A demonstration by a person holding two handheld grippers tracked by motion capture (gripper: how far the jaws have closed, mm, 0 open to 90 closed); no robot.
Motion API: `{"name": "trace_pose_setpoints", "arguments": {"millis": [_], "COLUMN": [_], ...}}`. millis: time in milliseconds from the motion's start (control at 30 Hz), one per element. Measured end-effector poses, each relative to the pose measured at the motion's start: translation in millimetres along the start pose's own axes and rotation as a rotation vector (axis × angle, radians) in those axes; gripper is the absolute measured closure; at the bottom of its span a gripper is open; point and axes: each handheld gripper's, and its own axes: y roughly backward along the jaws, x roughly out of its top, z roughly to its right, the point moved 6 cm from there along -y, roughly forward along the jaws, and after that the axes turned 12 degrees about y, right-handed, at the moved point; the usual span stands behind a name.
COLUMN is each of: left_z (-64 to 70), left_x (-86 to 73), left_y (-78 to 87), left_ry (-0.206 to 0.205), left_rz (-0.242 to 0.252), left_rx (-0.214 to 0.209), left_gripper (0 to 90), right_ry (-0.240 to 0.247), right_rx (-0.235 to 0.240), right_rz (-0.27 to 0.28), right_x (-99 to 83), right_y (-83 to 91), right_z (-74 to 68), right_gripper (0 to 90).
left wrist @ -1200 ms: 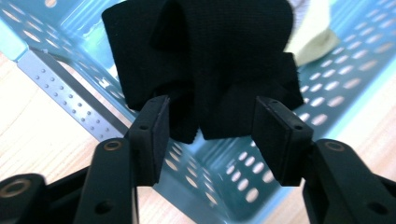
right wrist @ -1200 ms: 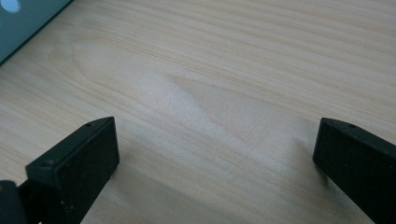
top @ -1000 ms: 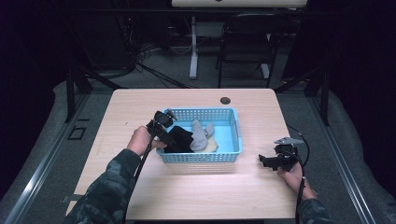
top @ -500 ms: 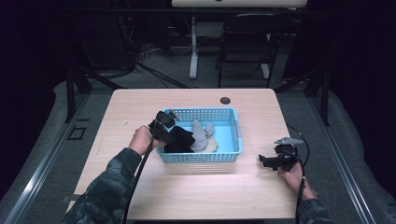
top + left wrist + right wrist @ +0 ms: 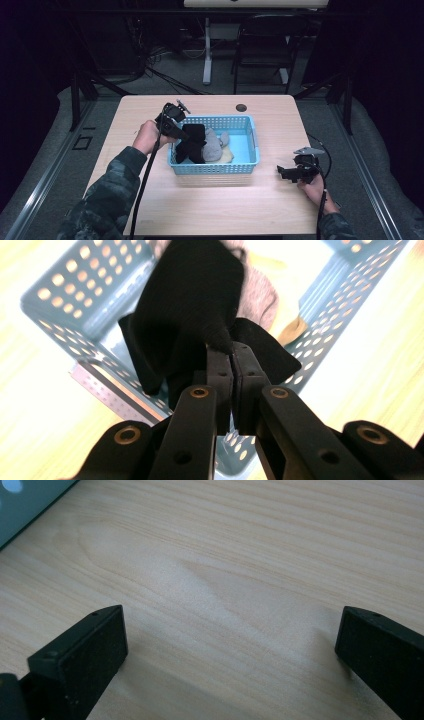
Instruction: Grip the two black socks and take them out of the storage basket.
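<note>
The left gripper (image 5: 231, 352), jaws pinching a black cloth (image 5: 190, 305), lifts it over the blue basket's (image 5: 250, 145) left end. The right gripper (image 5: 230, 645) waits near right, jaws spread. Next: carry the cloth clear of the rim.

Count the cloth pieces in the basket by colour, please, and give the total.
Black cloth: 1, pinched in the shut left claw over the blue basket
Grey cloth: 1
Tan cloth: 1, mostly hidden under the others
Total: 3 that can be told apart; more may lie hidden beneath.
</note>
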Motion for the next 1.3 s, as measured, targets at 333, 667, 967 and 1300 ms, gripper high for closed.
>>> {"name": "trace_pose_setpoints", "arguments": {"millis": [333, 667, 967, 1300], "left_z": [5.4, 11.7, 11.1, 6.2], "left_x": [20.6, 38.2, 50.0, 55.7], "left_y": [24.4, 40.0, 55.7, 77.5], "left_ry": [-0.027, -0.051, -0.048, -0.044], "left_rz": [0.03, 0.043, 0.054, 0.073], "left_rx": [0.026, 0.033, 0.037, 0.063], "left_gripper": [88.1, 88.1, 88.0, 88.0], "right_ry": [0.002, 0.002, 0.006, 0.006], "right_rx": [0.001, 0.001, 0.002, 0.002], "right_rz": [-0.001, -0.001, -0.004, -0.003], "right_x": [-0.1, 0.0, -0.3, -0.3], "right_y": [0.1, 0.1, 0.2, 0.2], "right_z": [0.1, 0.0, 0.2, 0.2], "right_gripper": [0.0, 0.0, 0.0, 0.0]}}
